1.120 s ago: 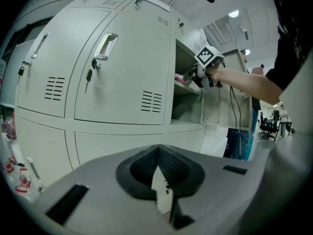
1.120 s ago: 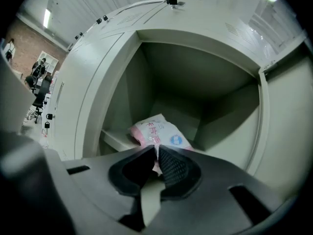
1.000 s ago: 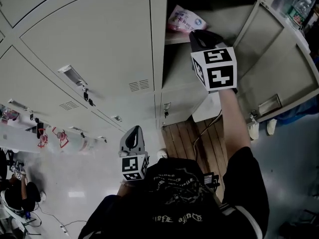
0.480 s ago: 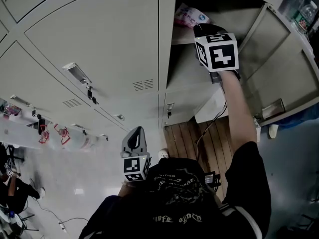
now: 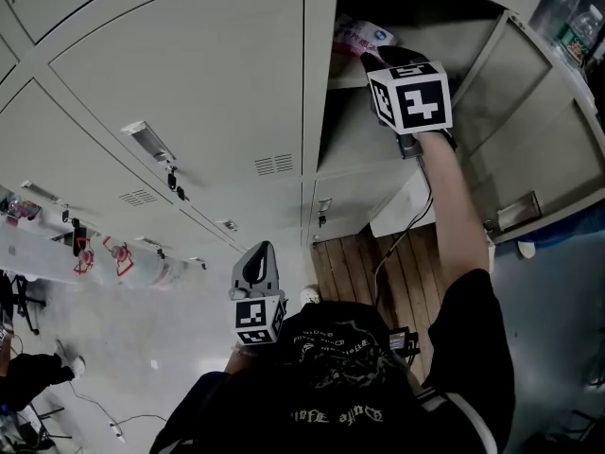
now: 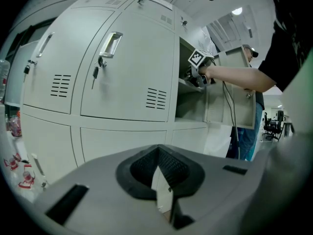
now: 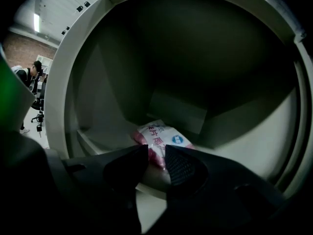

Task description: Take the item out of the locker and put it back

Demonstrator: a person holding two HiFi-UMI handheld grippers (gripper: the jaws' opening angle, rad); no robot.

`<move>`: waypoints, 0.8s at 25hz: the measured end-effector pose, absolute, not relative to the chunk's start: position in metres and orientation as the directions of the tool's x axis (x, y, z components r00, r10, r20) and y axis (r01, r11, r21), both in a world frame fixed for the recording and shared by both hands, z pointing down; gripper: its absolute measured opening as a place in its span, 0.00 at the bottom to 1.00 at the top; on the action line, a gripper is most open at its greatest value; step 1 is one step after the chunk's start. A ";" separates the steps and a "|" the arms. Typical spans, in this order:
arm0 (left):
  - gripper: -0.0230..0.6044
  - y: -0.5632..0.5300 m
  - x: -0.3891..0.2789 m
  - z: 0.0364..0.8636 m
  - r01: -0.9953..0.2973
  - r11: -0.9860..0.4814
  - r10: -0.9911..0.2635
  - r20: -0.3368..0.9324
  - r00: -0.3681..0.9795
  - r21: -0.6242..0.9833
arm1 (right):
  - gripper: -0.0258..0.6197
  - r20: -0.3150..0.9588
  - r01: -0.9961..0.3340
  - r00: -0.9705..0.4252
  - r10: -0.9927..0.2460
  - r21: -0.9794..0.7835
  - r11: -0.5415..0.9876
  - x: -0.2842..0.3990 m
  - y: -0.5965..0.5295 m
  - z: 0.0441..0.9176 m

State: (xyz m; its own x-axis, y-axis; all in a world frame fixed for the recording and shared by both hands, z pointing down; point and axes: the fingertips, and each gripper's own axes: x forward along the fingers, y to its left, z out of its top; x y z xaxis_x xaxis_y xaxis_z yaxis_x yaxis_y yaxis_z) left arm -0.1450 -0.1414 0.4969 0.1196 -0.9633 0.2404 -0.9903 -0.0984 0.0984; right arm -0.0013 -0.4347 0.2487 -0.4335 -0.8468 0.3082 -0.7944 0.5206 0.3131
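A pink and white packet [image 5: 362, 34] lies on the shelf [image 5: 344, 77] inside the open locker compartment. My right gripper [image 5: 375, 57] reaches into that compartment with its tips at the packet's near end. In the right gripper view the packet [image 7: 164, 137] shows just beyond and between the dark jaws of the right gripper [image 7: 156, 156]. Those jaws are opening and a narrow gap separates them; the pads do not press on it. My left gripper [image 5: 253, 259] hangs low in front of my chest, shut and empty, and the left gripper [image 6: 161, 180] points at the lockers.
The compartment's door [image 5: 529, 130] swings open to the right. Closed locker doors [image 5: 180, 74] with handles and keys fill the left. A cable [image 5: 402, 244] hangs over wooden floor boards [image 5: 364, 263]. Bottles [image 5: 577, 17] stand at the top right. A person [image 5: 28, 376] sits at the lower left.
My right gripper has pushed up and deeper into the compartment, carrying the packet onto the shelf. In the last half second it has barely moved. The left gripper stays put.
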 end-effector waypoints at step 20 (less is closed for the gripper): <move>0.05 -0.130 -0.132 0.488 -0.982 -0.161 -0.960 0.216 0.178 0.096 | 0.40 0.121 -0.829 -0.480 -0.869 0.261 0.494 0.014 -0.382 0.207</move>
